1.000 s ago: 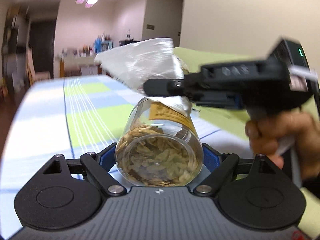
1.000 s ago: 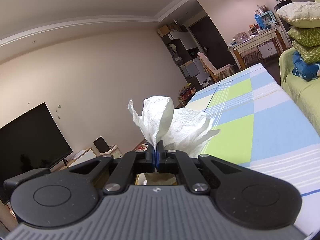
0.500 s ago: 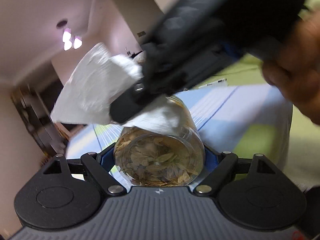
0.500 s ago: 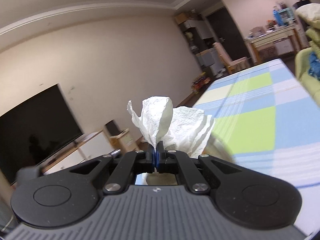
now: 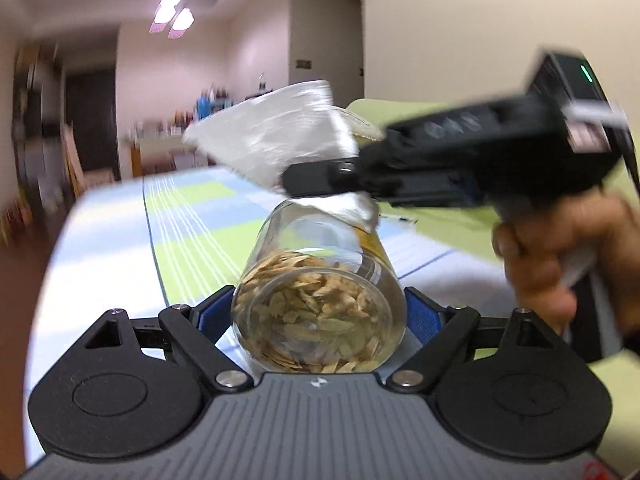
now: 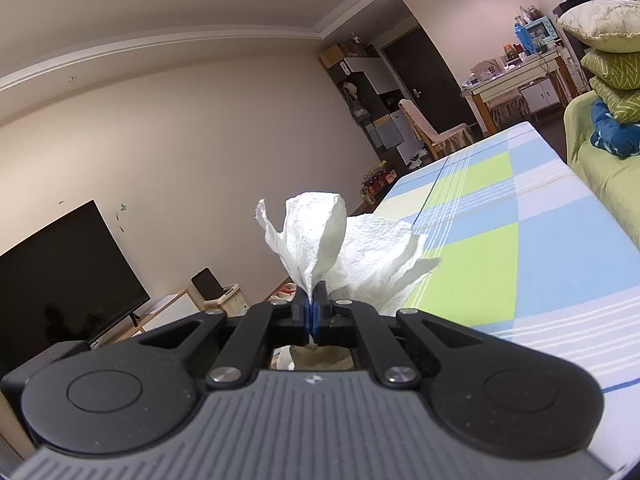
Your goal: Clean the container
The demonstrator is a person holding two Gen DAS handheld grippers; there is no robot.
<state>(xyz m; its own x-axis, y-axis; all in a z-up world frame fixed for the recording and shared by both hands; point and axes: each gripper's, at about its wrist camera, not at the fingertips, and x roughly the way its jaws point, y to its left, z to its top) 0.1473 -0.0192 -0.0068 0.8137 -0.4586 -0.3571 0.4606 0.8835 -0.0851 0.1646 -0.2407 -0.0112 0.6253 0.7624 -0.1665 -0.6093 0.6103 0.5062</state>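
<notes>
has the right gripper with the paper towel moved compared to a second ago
Yes. In the left wrist view the right gripper swung up over the jar half a second ago, then returned, holding the paper towel on the jar's upper side.

A long table covered by a checked cloth in pale blue, lime green and white (image 6: 532,264) fills the right half of the right wrist frame, running toward the upper right. In the left wrist frame the same cloth (blurred there) (image 5: 120,240) spans the centre left. Thin white stripes cross it.
</notes>
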